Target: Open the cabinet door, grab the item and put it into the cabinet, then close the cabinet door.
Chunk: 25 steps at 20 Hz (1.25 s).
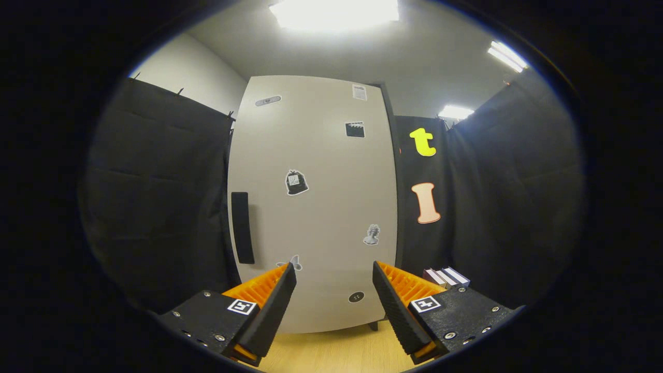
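A tall pale cabinet (316, 202) stands straight ahead of me, its door shut and dotted with small stickers. A dark vertical handle (242, 228) sits on the door's left side, ahead and to the left of my left finger. My gripper (334, 272) is open, with nothing between its fingers, and stays a short way back from the door. A few books (446, 277) with white edges lie just beyond my right finger, beside the cabinet's lower right corner.
Black cloth walls (160, 202) close in on both sides of the cabinet. A light wooden surface (331, 349) runs under the fingers up to the cabinet's foot. Bright ceiling lights (334, 13) shine overhead.
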Tool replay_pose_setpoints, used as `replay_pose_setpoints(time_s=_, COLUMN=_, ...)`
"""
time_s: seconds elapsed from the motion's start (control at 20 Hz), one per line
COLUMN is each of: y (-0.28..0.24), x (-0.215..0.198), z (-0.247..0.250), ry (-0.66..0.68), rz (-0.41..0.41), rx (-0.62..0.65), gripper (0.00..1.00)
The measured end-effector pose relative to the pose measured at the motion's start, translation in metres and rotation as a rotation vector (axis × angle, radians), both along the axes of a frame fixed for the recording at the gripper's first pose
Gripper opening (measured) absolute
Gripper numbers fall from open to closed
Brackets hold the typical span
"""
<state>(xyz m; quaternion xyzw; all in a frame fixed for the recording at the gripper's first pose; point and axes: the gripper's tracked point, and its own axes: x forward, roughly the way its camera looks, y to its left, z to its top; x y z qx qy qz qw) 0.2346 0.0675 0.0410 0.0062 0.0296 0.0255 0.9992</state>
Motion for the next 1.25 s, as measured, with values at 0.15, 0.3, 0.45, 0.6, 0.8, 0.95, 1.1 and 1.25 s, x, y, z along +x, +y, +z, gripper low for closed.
replay_pose_setpoints(time_s=0.15, y=-0.011, x=-0.02, z=-0.001, ry=-0.018, rz=-0.014, rx=0.003, gripper=0.93)
replay_pose_setpoints(time_s=0.3, y=-0.021, x=-0.036, z=-0.01, ry=-0.04, rz=-0.043, rx=-0.001, gripper=0.92)
replay_pose_setpoints(time_s=0.45, y=-0.026, x=-0.052, z=-0.023, ry=-0.046, rz=-0.072, rx=-0.022, gripper=0.93)
replay_pose_setpoints(time_s=0.6, y=-0.027, x=-0.064, z=-0.038, ry=-0.035, rz=-0.095, rx=-0.03, gripper=0.93)
replay_pose_setpoints(time_s=0.8, y=-0.024, x=-0.072, z=-0.053, ry=-0.017, rz=-0.117, rx=-0.015, gripper=0.93)
replay_pose_setpoints(time_s=0.95, y=-0.018, x=-0.071, z=-0.061, ry=-0.008, rz=-0.117, rx=-0.02, gripper=0.93)
replay_pose_setpoints(time_s=1.1, y=-0.012, x=-0.071, z=-0.067, ry=0.004, rz=-0.113, rx=-0.032, gripper=0.93)
replay_pose_setpoints(time_s=1.25, y=-0.005, x=-0.069, z=-0.071, ry=0.012, rz=-0.102, rx=-0.043, gripper=0.93)
